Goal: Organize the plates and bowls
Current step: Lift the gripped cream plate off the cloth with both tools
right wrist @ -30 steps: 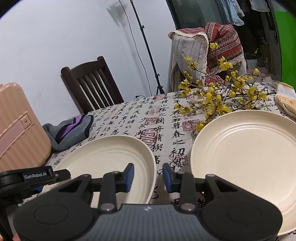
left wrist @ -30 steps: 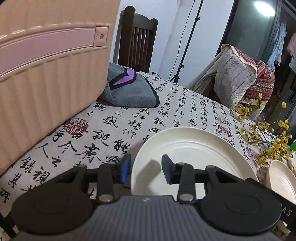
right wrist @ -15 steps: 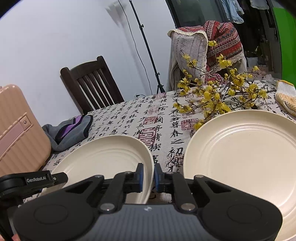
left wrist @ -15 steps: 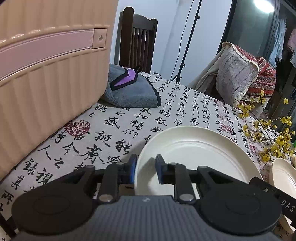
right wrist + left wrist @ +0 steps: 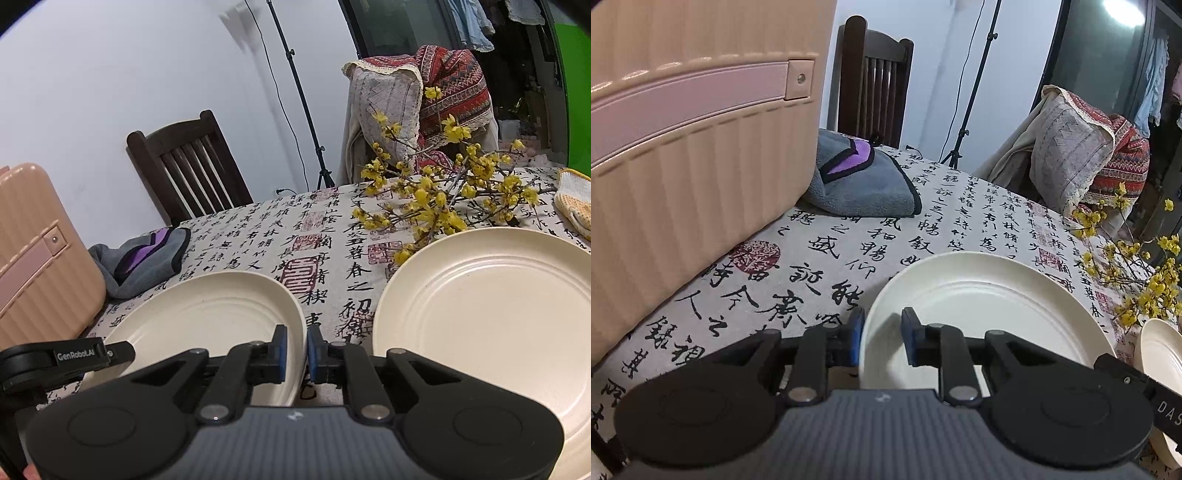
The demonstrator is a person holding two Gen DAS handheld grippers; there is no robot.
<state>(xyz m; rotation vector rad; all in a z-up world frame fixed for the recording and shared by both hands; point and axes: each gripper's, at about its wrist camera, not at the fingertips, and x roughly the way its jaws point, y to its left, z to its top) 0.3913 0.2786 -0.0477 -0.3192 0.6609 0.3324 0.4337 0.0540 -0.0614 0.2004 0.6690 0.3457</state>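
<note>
A cream plate [image 5: 990, 317] [image 5: 207, 317] lies on the table's calligraphy-print cloth [image 5: 820, 258]. My left gripper [image 5: 881, 339] is shut on its left rim, one blue pad outside the rim and one inside. My right gripper [image 5: 295, 350] is shut on the same plate's right rim. A second, larger-looking cream plate [image 5: 491, 314] [image 5: 1161, 354] rests to the right, apart from the first. The left gripper's black body [image 5: 62, 360] shows at the lower left of the right wrist view.
A pink ribbed suitcase [image 5: 683, 147] stands on the table at the left. A folded grey and purple cloth [image 5: 864, 184] lies beside it. Yellow blossom branches [image 5: 443, 199] lie behind the right plate, next to a knitted cloth [image 5: 576, 199]. A dark wooden chair [image 5: 192, 166] stands behind the table.
Both grippers went from open to shut on opposite rims of the left plate, and have held that grip for the last half second.
</note>
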